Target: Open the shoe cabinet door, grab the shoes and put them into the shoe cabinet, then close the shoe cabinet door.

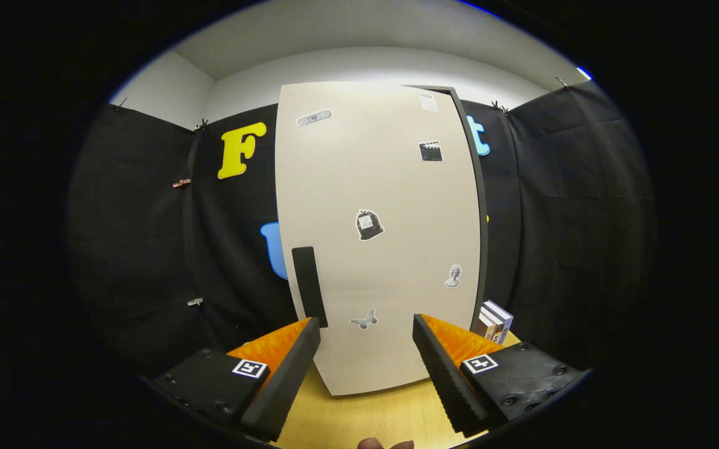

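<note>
1. Gripper (366, 330) fingers are spread wide with nothing between them, aimed level at the tall cream shoe cabinet door with little stickers (378, 237)
2. Door looks pretty much shut, so my guess is opening hasn't really started, or it's closed again, can't tell which
3. Left fingertip sits right by the flat black vertical handle (309, 285), not clamped on it
4. Shoes aren't anywhere I can see; a small stack of books (495, 321) stands on the pale wooden tabletop (365, 418) beside the cabinet
</note>
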`<act>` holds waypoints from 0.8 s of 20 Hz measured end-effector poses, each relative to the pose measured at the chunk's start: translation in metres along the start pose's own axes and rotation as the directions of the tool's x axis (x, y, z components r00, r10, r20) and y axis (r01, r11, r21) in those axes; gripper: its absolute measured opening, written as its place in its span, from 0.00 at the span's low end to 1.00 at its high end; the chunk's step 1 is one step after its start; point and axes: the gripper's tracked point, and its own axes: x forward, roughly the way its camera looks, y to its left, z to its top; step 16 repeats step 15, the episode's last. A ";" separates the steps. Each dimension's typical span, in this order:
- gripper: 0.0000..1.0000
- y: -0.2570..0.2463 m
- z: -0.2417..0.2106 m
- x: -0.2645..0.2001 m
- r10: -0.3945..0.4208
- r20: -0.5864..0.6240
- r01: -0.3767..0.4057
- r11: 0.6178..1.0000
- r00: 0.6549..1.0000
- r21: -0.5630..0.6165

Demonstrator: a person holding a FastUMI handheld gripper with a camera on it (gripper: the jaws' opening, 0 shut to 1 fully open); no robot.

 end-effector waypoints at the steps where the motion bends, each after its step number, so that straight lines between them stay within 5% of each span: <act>1: 0.98 0.000 0.000 0.000 0.000 0.001 0.000 1.000 1.000 0.001; 16: 0.98 0.001 0.001 0.000 -0.001 0.007 0.001 1.000 1.000 -0.005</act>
